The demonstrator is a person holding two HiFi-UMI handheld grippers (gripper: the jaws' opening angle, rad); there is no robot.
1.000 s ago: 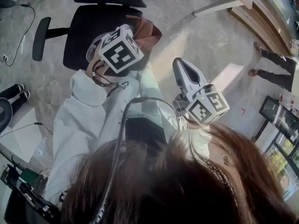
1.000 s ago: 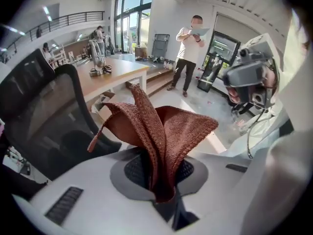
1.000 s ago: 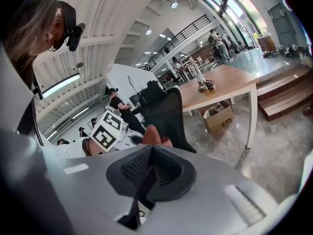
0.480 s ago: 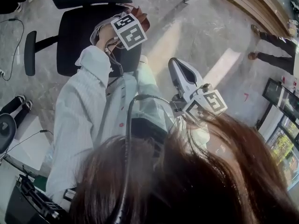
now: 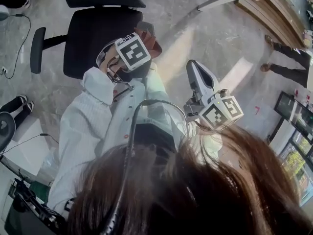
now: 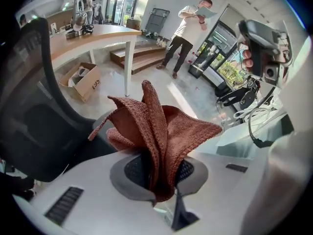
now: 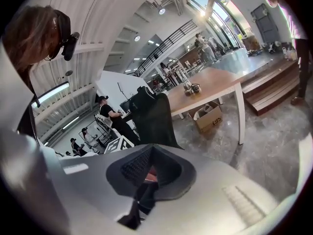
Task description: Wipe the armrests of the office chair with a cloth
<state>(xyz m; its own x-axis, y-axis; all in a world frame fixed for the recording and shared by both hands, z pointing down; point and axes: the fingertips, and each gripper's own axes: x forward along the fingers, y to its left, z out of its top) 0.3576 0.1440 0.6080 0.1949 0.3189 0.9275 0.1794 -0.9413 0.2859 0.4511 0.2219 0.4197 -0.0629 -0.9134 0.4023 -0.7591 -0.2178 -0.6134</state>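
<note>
the left gripper (image 6: pixel 157 177) has its jaws clamped tight on a rust-brown cloth (image 6: pixel 161 126), whose folds fan upward out of the pads. in the head view the cloth sits over the near edge of the office chair (image 5: pixel 93 33), on the side opposite the one armrest (image 5: pixel 37 50) that shows clearly (the other is hard to make out behind the cloth). the right gripper (image 7: pixel 146 177) has its jaws pressed together on nothing, held off that same side of the chair, apart from it, over the grey floor (image 5: pixel 195 28).
</note>
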